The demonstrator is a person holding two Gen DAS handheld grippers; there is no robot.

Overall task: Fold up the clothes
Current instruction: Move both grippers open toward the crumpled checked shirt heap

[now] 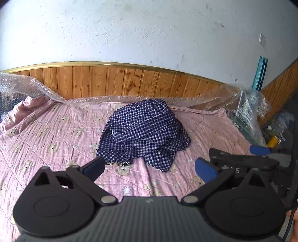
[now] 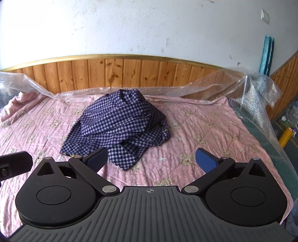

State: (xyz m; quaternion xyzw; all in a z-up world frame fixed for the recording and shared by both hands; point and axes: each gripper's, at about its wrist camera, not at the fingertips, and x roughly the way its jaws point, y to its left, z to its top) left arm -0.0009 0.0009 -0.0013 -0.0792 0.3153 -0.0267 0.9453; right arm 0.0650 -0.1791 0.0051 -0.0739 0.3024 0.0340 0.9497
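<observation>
— Pink quilted cotton right across the picture: a bedspread point(image 2: 195, 126) printed with little bears and white stars, laid over a bed. What have you got on it?

— One thing only, a navy-and-white checked garment point(image 2: 119, 126), heaped in a crumpled mound near the middle of the bed, toward the far side. Nothing folded about it; a loose flap trails toward the near edge.

— And the tools?

— Left tool point(image 1: 150, 166) hangs low over the near part of the bedspread, blue pads spread wide apart, holding nothing. Its left pad point(image 1: 93, 167) sits just in front of the near hem of the checked heap; whether it touches, I cannot tell.

— Right tool point(image 2: 151, 161) much the same: blue-padded fingers wide apart, empty, with the trailing flap of the garment lying ahead of the gap between them. From the left wrist you can see it beside its partner, off to the right.

— Talk me through the room.

— Clear bubble wrap point(image 2: 186, 89) bunched along the far edge of the bed and down its right side. Behind it, knotty pine panelling point(image 2: 130, 72) capped with a gold-coloured rail, then a scuffed white plaster wall point(image 2: 130, 26). A white switch plate point(image 2: 264, 16) high on the right, and a teal board point(image 2: 267, 55) leaning upright in the corner.

— Clutter down on the floor at far right, too blurred to name.
</observation>
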